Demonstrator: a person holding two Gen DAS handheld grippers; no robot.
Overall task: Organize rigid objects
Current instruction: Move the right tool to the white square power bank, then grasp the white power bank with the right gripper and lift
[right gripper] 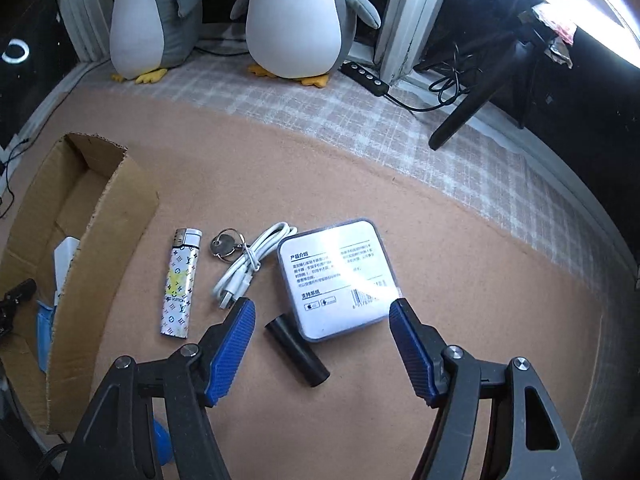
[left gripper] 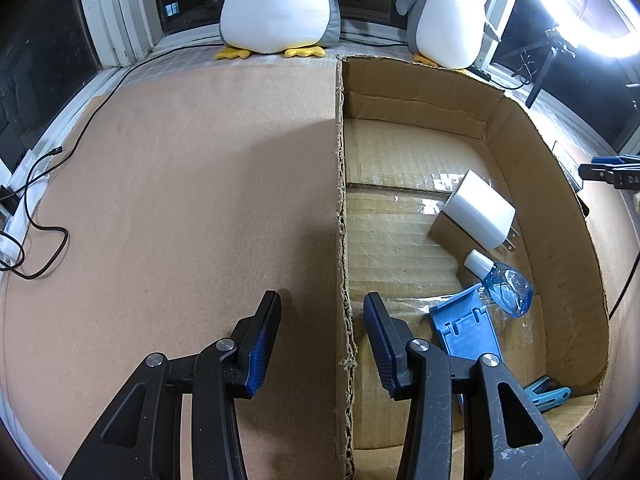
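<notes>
Both blue-padded fingers of the left gripper [left gripper: 322,308] stand spread and empty, straddling the near wall of the cardboard box [left gripper: 341,200]. Inside lie a white charger [left gripper: 478,210], a small blue bottle [left gripper: 506,284], a blue plastic piece [left gripper: 466,330] and a turquoise clip [left gripper: 546,394]. Spread wide and empty, the right gripper [right gripper: 322,314] hovers above a black cylinder [right gripper: 296,350] and a square tin [right gripper: 334,278]. Beside them on the cork mat [right gripper: 460,260] lie a white cable [right gripper: 252,262], a key ring [right gripper: 225,245] and a patterned lighter [right gripper: 180,282]. 2 plush penguins [left gripper: 280,4] sit behind.
</notes>
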